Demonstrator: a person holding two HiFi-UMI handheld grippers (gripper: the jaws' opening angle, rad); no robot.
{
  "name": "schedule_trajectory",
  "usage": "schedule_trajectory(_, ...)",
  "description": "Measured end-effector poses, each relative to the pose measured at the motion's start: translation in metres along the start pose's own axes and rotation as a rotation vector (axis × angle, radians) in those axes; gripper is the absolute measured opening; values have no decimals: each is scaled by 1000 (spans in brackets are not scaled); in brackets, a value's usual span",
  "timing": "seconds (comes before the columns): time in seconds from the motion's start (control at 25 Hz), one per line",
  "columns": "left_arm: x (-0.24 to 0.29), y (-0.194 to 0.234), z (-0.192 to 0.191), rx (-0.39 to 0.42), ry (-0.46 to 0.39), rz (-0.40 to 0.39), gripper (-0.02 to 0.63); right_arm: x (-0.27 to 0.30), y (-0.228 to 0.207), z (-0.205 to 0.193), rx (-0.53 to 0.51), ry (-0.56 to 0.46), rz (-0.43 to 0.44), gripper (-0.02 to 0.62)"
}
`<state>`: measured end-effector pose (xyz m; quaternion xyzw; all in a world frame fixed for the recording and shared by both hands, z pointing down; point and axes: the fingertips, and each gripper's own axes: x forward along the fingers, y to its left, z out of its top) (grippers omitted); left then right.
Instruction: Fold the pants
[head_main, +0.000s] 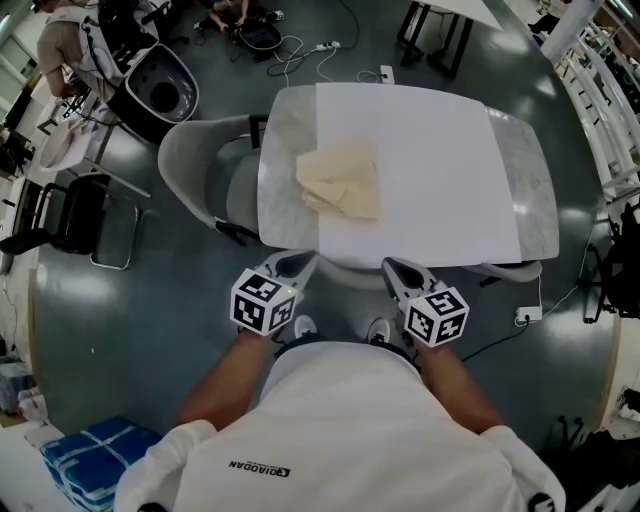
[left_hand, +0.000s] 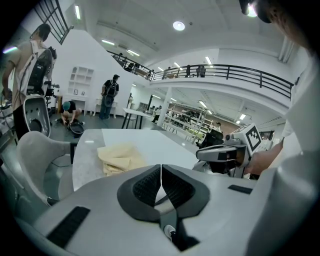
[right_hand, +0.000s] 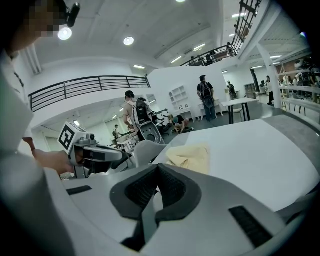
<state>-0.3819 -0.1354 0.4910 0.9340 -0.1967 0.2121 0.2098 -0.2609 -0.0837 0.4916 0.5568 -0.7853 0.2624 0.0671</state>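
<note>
Pants (head_main: 341, 181) folded, by the table's (head_main: 530, 190) left edge; your left gripper (head_main: 299, 264) and right gripper (head_main: 396, 269) hover off its near edge, both jaws together, empty

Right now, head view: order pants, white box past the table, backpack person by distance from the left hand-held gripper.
1. pants, on the table, just ahead of the left hand-held gripper.
2. white box, past the table's far edge.
3. person, top-left corner.

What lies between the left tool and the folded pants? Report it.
Nothing. In the head view, only bare table lies between the left tool and the cream pants.
</note>
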Motion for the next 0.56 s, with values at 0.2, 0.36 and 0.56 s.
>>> schedule_trajectory(0.2,1,0,1,-1,-2,0,33,0,0,-1,-4,5,2,20)
schedule_trajectory(0.36,2,1,4,-1,-2,2,32,0,0,1,-5,5,4,20)
schedule_trajectory(0.56,1,5,4,-4,-2,6,32,2,0,1,-4,7,2,20)
